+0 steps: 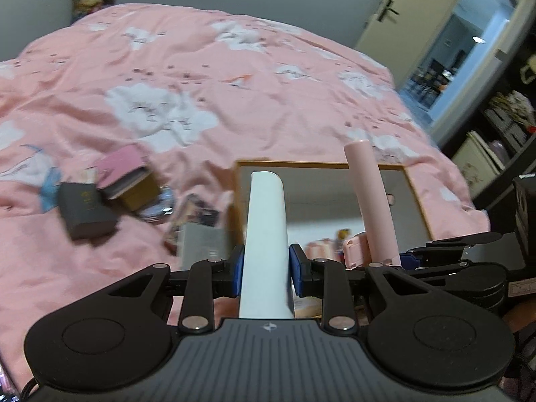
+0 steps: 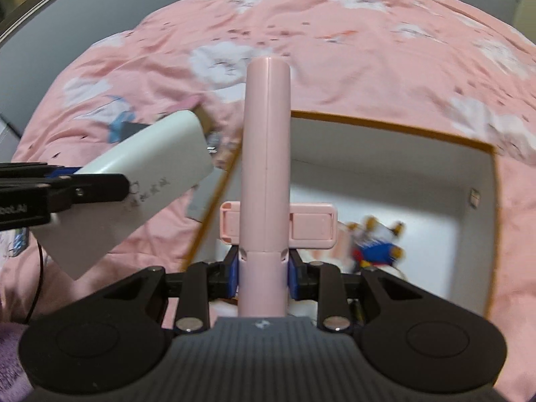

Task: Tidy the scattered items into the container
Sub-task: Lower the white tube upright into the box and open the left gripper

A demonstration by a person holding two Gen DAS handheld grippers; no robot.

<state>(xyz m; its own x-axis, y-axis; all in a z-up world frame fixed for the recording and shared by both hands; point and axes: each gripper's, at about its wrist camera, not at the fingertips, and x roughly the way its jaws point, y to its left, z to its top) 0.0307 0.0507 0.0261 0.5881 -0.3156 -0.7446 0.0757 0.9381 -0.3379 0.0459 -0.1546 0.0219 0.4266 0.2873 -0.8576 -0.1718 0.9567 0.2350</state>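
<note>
Left gripper [image 1: 266, 264] clamps a white tube [image 1: 266, 234]; right gripper [image 2: 263, 268] clamps a pink stick [image 2: 266, 154]. Both hang near the open box [image 2: 492, 201] on the bed [image 1: 234, 67]. Lower each well inside the walls, clear of the toy [image 2: 375, 241], before letting go.

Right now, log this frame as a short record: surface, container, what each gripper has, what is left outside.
surface: pink floral bedspread
container: open white box with tan rim, toy figure inside
left gripper: jaws closed on white tube
right gripper: jaws closed on pink stick
outside: dark case, pink booklet, other small items to the box's left
</note>
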